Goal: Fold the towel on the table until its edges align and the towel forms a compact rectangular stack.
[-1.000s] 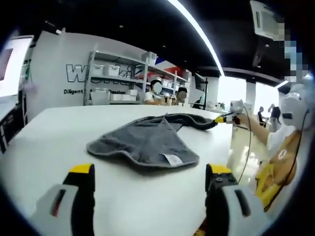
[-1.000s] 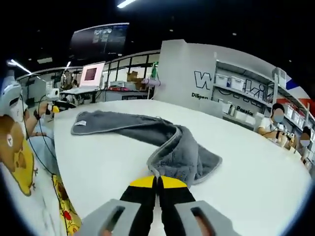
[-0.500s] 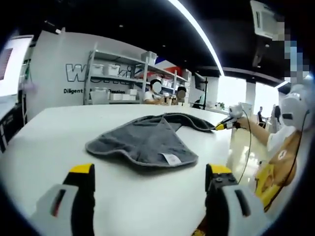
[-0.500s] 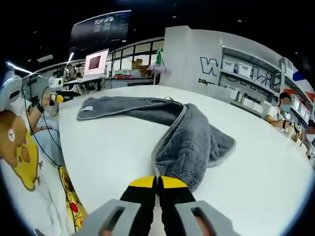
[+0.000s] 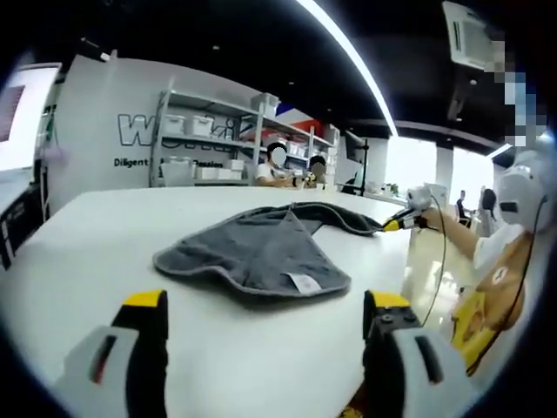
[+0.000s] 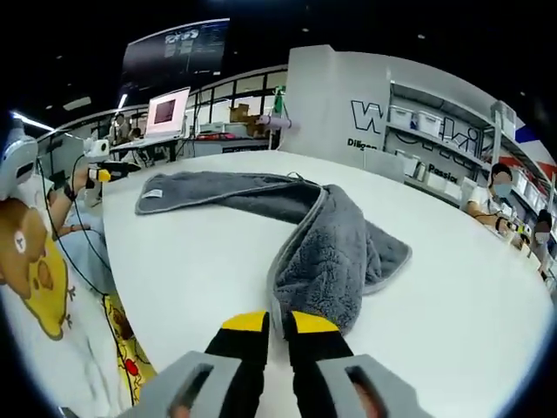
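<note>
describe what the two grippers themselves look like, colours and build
The left gripper has two black jaws with yellow tips, each rising from a pale grey body with a dark slot. The right gripper is the same: black jaws, yellow tips, grey slotted bodies. In the left gripper view the right gripper shows its yellow tip, pale body and a thin dark cable.

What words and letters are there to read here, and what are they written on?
"W", big outlined letters on the white wall behind the shelves; the rest is hidden by the shelving.
"Diligent", small dark print under those letters in the left gripper view; more words follow but are too blurred to read.
Towel tag: too small to read.
Dark overhead screen: text too blurred to read.
</note>
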The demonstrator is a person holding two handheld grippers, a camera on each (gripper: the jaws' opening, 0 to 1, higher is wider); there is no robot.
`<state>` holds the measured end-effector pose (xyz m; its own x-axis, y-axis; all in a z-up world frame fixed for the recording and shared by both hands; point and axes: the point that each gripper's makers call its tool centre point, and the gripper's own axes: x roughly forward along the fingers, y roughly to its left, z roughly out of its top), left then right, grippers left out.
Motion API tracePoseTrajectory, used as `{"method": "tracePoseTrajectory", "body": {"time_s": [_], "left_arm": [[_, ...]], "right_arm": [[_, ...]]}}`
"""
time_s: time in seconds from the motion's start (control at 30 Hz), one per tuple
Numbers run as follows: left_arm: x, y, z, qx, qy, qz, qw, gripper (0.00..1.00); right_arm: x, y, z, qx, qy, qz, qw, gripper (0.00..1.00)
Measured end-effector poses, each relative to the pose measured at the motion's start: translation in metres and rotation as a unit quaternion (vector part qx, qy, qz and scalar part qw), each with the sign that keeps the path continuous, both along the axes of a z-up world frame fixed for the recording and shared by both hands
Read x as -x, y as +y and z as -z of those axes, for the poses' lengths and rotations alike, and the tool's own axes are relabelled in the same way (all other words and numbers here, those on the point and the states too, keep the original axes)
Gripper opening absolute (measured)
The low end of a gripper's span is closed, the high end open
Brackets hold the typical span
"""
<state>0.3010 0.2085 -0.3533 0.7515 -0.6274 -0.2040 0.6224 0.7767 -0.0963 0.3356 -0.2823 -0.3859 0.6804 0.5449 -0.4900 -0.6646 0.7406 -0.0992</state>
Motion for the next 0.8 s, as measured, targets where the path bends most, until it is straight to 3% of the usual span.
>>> {"method": "tracePoseTrajectory", "body": {"time_s": [0.2,0.47,0.67,0.8], "left_arm": [[0.001,0.003,-0.001,0.002,-0.001,-0.004,1.0,0.98],[0.003,0.011,0.0,0.007,-0.003,-0.015,0.9999,0.97],[0.004,0.015,0.001,0.009,-0.001,-0.023,0.9997,0.97],[0.007,0.02,0.003,0.006,0.001,-0.031,0.9995,0.98]], "right_arm": [[0.007,-0.004,-0.013,-0.013,-0.018,0.006,0.9997,0.27],[0.013,-0.019,-0.035,-0.024,-0.071,0.03,0.9967,0.47],[0.017,-0.027,-0.035,-0.033,-0.077,0.041,0.9957,0.66],[0.023,-0.029,-0.03,-0.035,-0.071,0.043,0.996,0.84]]}}
